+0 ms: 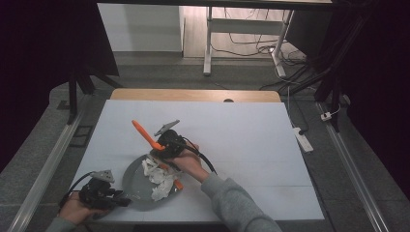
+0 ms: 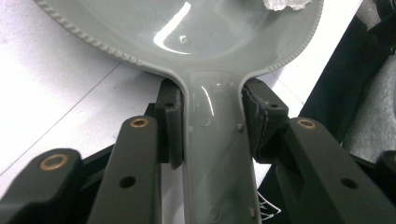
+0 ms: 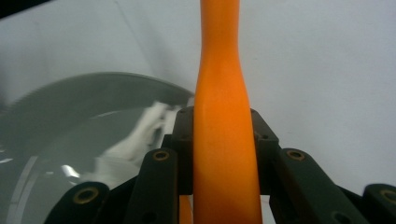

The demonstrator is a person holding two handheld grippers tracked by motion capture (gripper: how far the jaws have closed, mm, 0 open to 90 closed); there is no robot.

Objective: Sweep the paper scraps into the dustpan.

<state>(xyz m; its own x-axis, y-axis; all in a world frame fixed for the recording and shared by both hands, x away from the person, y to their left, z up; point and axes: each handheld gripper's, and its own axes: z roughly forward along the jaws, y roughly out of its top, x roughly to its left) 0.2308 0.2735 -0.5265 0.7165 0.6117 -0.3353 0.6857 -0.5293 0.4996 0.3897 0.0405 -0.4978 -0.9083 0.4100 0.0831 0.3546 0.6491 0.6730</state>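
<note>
A grey pan (image 1: 133, 181) lies near the table's front left, with several crumpled white pieces (image 1: 159, 179) in it. My left gripper (image 1: 118, 199) is shut on the pan's handle (image 2: 215, 154); in the left gripper view the pads press it from both sides, and the pan (image 2: 210, 32) spreads beyond. My right gripper (image 1: 162, 151) hangs over the pan's far rim, shut on an orange utensil (image 1: 143, 132). Its handle slants up and to the left, while its lower end reaches into the pan under the white pieces. In the right gripper view the orange handle (image 3: 224, 116) runs up between the jaws, beside the pan (image 3: 93, 86) and white pieces (image 3: 140, 135).
The pan rests on a white table cover (image 1: 241, 140) with a wooden strip (image 1: 193, 94) at the far edge. On the floor to the right lies a power strip (image 1: 303, 140). A white desk frame (image 1: 209, 43) stands beyond the table.
</note>
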